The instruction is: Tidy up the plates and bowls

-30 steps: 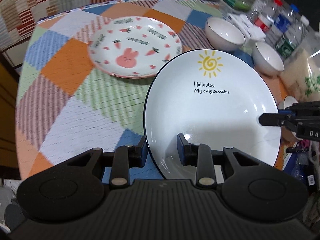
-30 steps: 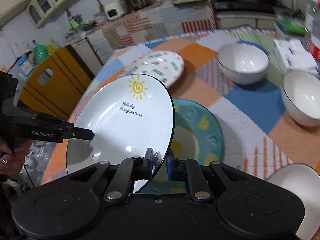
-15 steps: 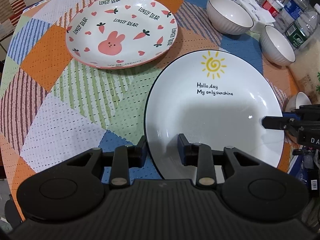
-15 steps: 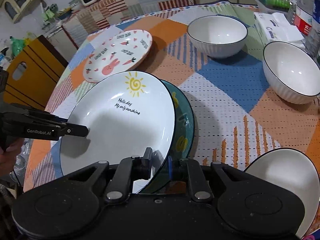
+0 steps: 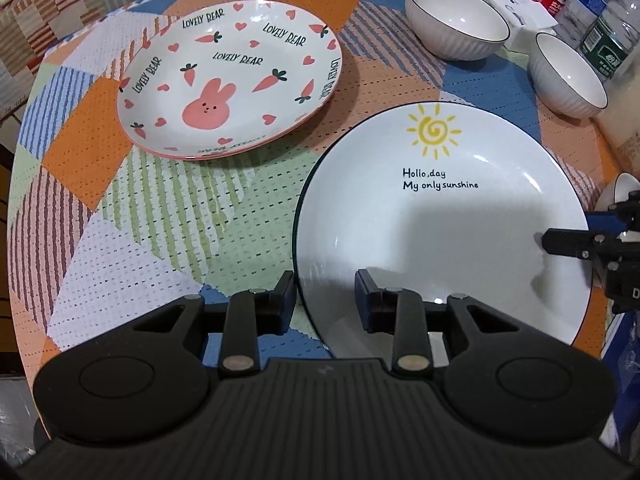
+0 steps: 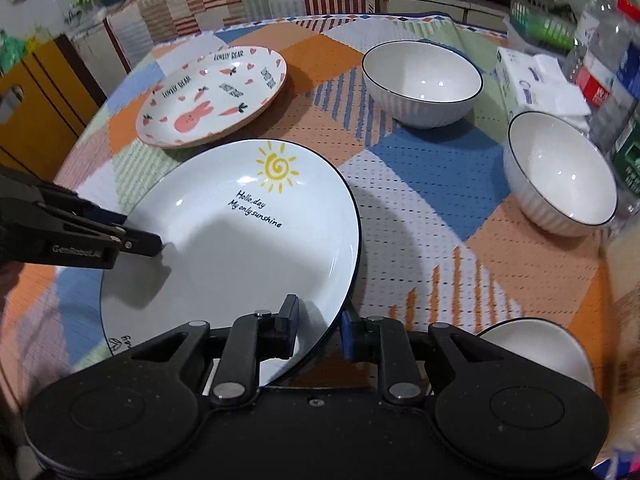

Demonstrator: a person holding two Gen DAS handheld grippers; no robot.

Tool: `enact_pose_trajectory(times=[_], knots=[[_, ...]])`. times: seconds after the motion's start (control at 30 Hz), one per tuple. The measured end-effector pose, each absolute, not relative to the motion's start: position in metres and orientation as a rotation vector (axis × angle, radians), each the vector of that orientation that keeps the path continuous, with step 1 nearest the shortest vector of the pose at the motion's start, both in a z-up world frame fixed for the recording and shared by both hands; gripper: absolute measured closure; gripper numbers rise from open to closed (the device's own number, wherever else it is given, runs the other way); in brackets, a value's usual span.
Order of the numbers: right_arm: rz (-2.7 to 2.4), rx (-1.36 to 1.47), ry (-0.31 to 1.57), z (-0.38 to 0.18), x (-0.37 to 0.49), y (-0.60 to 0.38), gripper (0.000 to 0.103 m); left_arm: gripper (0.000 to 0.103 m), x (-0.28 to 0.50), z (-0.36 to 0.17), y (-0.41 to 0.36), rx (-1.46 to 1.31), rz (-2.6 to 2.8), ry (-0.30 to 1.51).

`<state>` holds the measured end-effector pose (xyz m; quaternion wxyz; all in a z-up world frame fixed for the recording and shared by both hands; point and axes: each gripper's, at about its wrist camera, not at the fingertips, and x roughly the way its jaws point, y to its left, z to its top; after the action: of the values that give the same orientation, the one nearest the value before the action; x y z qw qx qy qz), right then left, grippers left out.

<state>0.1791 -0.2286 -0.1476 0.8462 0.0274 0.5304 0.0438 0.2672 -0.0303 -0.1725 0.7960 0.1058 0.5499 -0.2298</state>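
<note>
The white sunshine plate point(image 5: 440, 220) point(image 6: 240, 248) lies flat on the patchwork table. A sliver of another plate point(image 6: 119, 342) peeks out from under its near left edge. My left gripper point(image 5: 325, 298) is shut on the sunshine plate's near rim, one finger outside and one inside. My right gripper point(image 6: 320, 330) straddles the opposite rim. Its jaws are opening, the rim stands between them, and the pads are off it. The pink bunny plate point(image 5: 230, 80) point(image 6: 212, 96) lies beyond the sunshine plate, apart from it.
Two white bowls point(image 6: 420, 80) point(image 6: 560, 172) stand at the back right, and a third bowl point(image 6: 536, 348) sits near the right gripper. Water bottles point(image 5: 600, 20) and a tissue pack point(image 6: 536, 80) crowd the far right edge. The table's rim point(image 5: 24, 184) curves at the left.
The sunshine plate has come down from a tilt in the air to lie flat over the teal plate, hiding it. The right jaws have widened. The left jaws keep their hold.
</note>
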Motion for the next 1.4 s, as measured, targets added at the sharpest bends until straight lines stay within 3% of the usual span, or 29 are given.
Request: enact_pose_trajectory(times=[0.37, 0.73, 0.87, 1.03, 1.13, 1.4], knots=[[0.025, -0.032, 1.085, -0.155, 0.175, -0.214, 0.068, 0.074, 0.26, -0.147, -0.003, 0.127, -0.524, 1.127], [0.212, 0.039, 0.845, -0.08, 0.169, -0.213, 0.065, 0.07, 0.264, -0.081, 0.034, 0.113, -0.493, 0.944], [0.296, 0.022, 0.785, -0.065, 0.186, -0.2, 0.054, 0.057, 0.272, -0.069, 0.047, 0.119, -0.481, 0.887], [0.37, -0.045, 0.8, -0.049, 0.223, -0.182, 0.05, 0.041, 0.286, -0.071, 0.07, 0.098, -0.472, 0.827], [0.401, -0.065, 0.802, -0.039, 0.242, -0.179, 0.041, 0.031, 0.299, -0.08, 0.081, 0.087, -0.446, 0.79], [0.4, 0.067, 0.877, -0.083, 0.312, -0.195, 0.041, 0.016, 0.358, -0.123, 0.093, -0.02, -0.383, 0.862]])
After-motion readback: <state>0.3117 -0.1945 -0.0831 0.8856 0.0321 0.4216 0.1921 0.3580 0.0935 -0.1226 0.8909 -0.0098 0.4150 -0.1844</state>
